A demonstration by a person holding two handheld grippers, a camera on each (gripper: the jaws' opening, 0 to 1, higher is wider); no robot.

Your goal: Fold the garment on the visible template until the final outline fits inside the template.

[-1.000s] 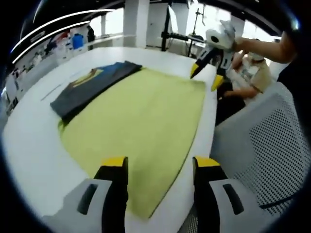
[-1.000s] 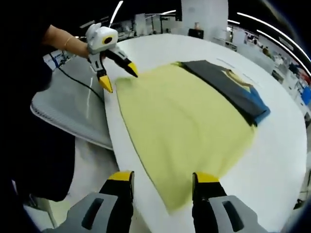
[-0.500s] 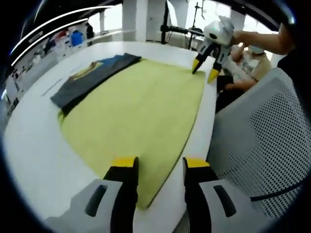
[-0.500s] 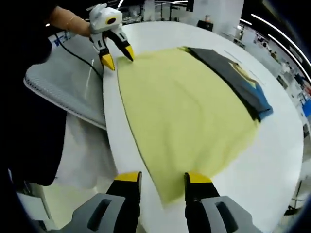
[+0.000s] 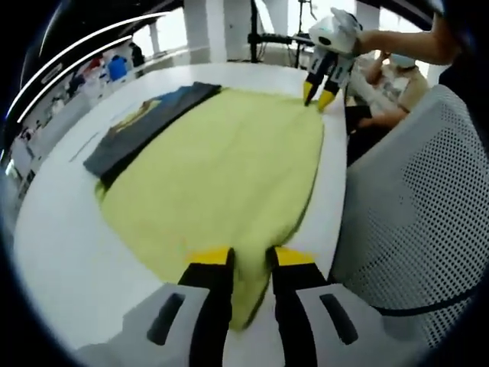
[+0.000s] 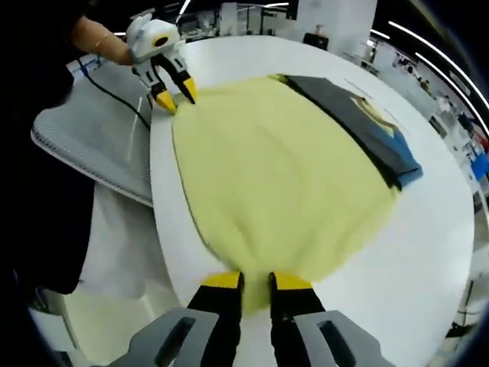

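Note:
A large yellow-green cloth [image 5: 221, 168] lies spread on the white table [image 5: 61, 252]. Along its far side rests a dark grey folded garment [image 5: 145, 126] with blue and yellow parts. My left gripper [image 5: 252, 260] is shut on the cloth's near corner, which bunches between the jaws. My right gripper [image 5: 317, 96] pinches the opposite corner by the table edge. In the right gripper view the right gripper [image 6: 256, 281] grips the cloth [image 6: 275, 168] at its near edge, the left gripper [image 6: 176, 99] holds the far corner, and the dark garment [image 6: 359, 126] lies at the right.
A grey mesh chair [image 5: 412, 199] stands close against the table edge beside the cloth, seen also as the mesh chair [image 6: 84, 138] with a black cable over it. A seated person [image 5: 386, 84] is beyond the table. Bare white table [image 6: 443, 252] surrounds the cloth.
Both grippers' jaws have closed from wide open onto the yellow-green cloth's corners. The cloth's edge along the table side has bunched inward slightly. The dark garment has not moved.

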